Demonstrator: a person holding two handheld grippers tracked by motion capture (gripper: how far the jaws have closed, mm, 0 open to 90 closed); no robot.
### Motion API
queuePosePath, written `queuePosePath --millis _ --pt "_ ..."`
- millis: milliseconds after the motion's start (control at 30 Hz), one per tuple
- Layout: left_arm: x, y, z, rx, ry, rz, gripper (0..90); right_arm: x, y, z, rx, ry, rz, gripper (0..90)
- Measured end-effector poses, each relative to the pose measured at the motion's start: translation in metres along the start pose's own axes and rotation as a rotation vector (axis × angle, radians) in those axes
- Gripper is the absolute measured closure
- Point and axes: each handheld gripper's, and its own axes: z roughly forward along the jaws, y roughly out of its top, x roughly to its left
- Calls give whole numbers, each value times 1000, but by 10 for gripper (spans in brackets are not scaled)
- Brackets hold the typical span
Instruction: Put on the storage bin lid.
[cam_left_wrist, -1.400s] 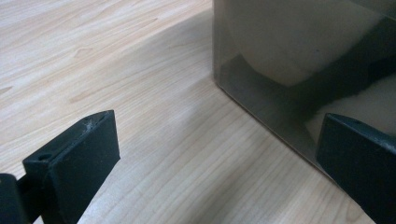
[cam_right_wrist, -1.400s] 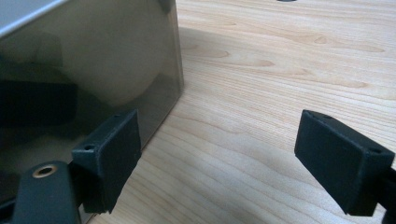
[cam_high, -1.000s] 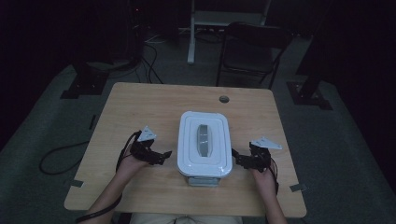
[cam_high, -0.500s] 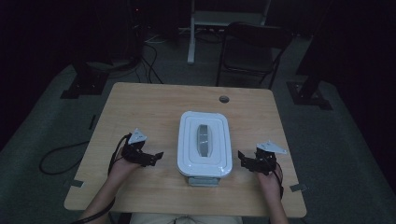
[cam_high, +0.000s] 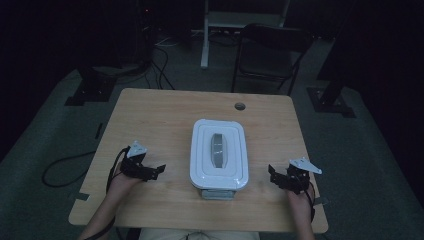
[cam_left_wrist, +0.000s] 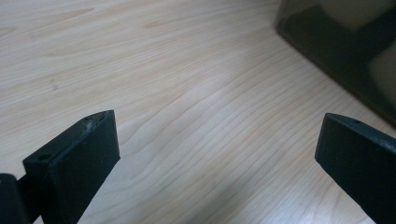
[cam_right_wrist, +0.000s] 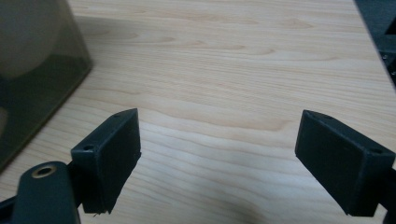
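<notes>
- A white-lidded storage box (cam_high: 219, 154) stands on the wooden table (cam_high: 165, 115), a little right of the table's middle and closer to the near edge than to the far one.
- The box is a rounded rectangle; its long axis runs from the near edge toward the far edge, with one short end almost at the near edge and the other pointing at the far edge.
- A grey handle (cam_high: 218, 149) lies recessed in the middle of the lid, and its length follows the same near-to-far line.
- The lid sits flat and closed on the box; a bit of the darker body shows under the lid at the near end.
- The left tongs (cam_high: 154, 171) are low over the table to the left of the box, near the near-left corner, clearly apart from the box and pointing toward it.
- In the left gripper view the left tongs (cam_left_wrist: 217, 154) are spread wide, with only bare wood between them; the smoky side of the box (cam_left_wrist: 336, 51) shows at the upper right.
- The right tongs (cam_high: 274, 175) are to the right of the box, near the near-right corner, apart from the box and pointing toward it.
- In the right gripper view the right tongs (cam_right_wrist: 219, 154) are likewise spread wide and hold nothing; the translucent box wall (cam_right_wrist: 32, 70) stands at the left.
- A small round hole (cam_high: 240, 106) sits in the table near the far edge, beyond the box.
</notes>
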Motion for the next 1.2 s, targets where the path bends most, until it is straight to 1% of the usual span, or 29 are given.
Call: queuePosePath --millis 133,200,300,367,433,533,600,633,700,733,767,833,900,967,1000,1067,1133,1167,1200 --pt "7 -7 -4 4 25 -20 5 -7 -5 -2 14 -34 10 140" --pt "11 -11 -7 5 46 -24 5 -10 -8 -2 23 -47 21 140" --pt "18 -18 -12 5 61 -45 5 -14 -12 -3 33 -57 32 140" --pt "22 -23 -16 6 75 -56 5 -16 -15 -3 39 -72 34 140" --pt "25 -28 -21 -2 83 -71 5 -19 -16 -3 45 -90 44 140" --pt "30 -34 -26 -10 107 -94 5 -22 -17 -4 43 -107 60 140" --pt "32 -39 -29 -16 124 -113 5 -23 -18 -4 53 -114 65 140" --pt "34 -41 -30 -16 133 -121 5 -23 -19 -3 59 -118 61 140" --pt "36 -44 -33 -18 147 -132 5 -24 -21 -1 83 -142 42 140" --pt "36 -46 -34 -14 160 -137 5 -24 -22 -1 91 -147 41 140" --pt "37 -47 -35 -14 174 -141 5 -25 -22 -1 97 -148 48 140" --pt "39 -50 -38 -13 188 -153 5 -27 -23 -1 95 -155 59 140" --pt "40 -53 -41 -12 217 -164 5 -27 -23 -2 100 -182 62 140" --pt "41 -56 -43 -5 238 -175 5 -26 -24 -2 117 -220 38 140" --pt "41 -58 -44 -5 253 -178 5 -27 -25 -2 118 -226 35 140" --pt "42 -60 -45 14 273 -181 5 -29 -27 -2 119 -214 54 140" --pt "44 -62 -46 20 287 -200 5 -32 -28 -1 123 -210 70 140" --pt "44 -62 -46 20 287 -200 5 -32 -29 -1 128 -210 74 140" --pt "47 -64 -47 19 303 -220 5 -32 -29 -1 130 -212 77 140"
